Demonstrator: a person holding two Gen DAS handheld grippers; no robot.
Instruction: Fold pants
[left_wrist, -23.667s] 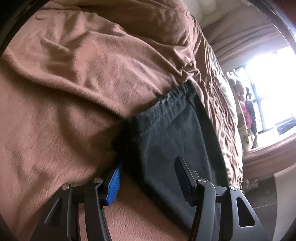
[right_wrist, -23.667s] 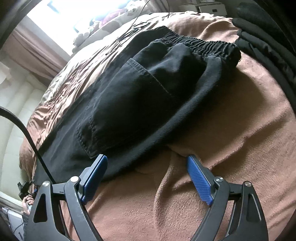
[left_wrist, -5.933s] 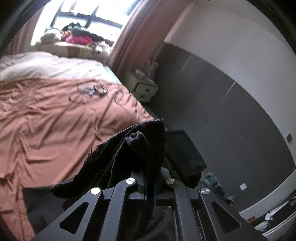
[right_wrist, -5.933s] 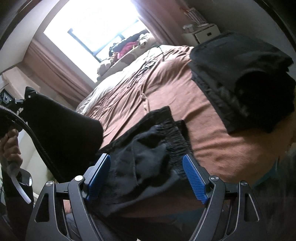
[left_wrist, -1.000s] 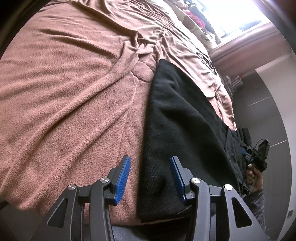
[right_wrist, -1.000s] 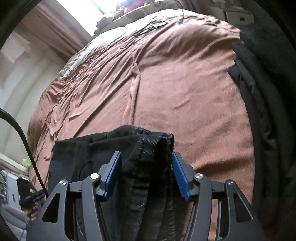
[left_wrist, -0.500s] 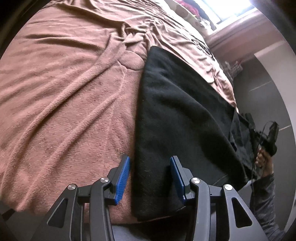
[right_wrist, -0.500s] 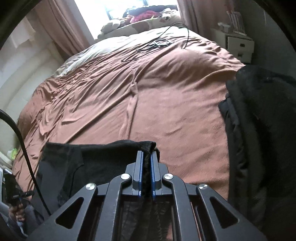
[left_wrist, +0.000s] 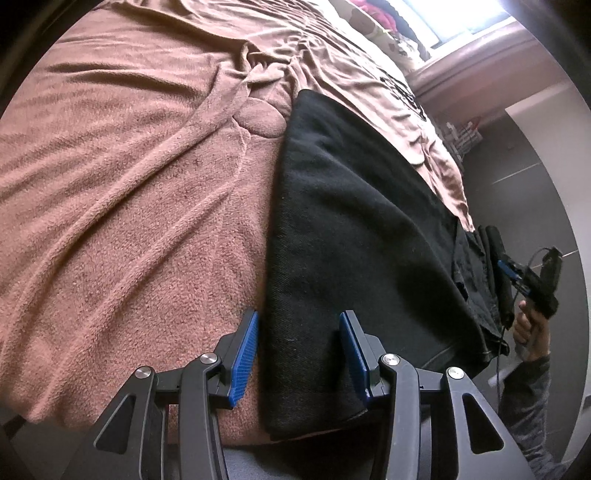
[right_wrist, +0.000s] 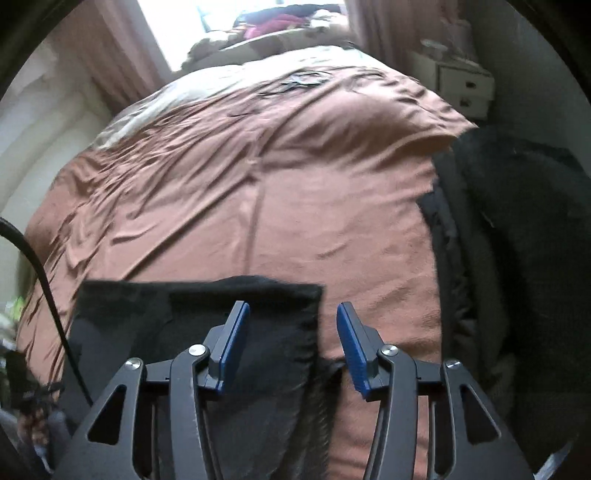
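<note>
One pair of pants (left_wrist: 354, 236), folded flat on the bed (left_wrist: 129, 184). My left gripper (left_wrist: 299, 354) straddles an edge, unpinched; my right gripper (right_wrist: 291, 341) is opening, empty. Risk: snagging, undoing the fold.

The pants (left_wrist: 354, 229) between the left gripper's (left_wrist: 299, 354) blue ribbed pads are plain black; the blanket (left_wrist: 129, 177) left of that gripper is brown. The right gripper (right_wrist: 291, 343) is black-framed with the same blue pads (right_wrist: 351, 343). Far ahead of it stand a white drawer unit (right_wrist: 465, 85) and dusty-pink curtains (right_wrist: 122, 48); right of it a black clothes pile (right_wrist: 517, 240)
</note>
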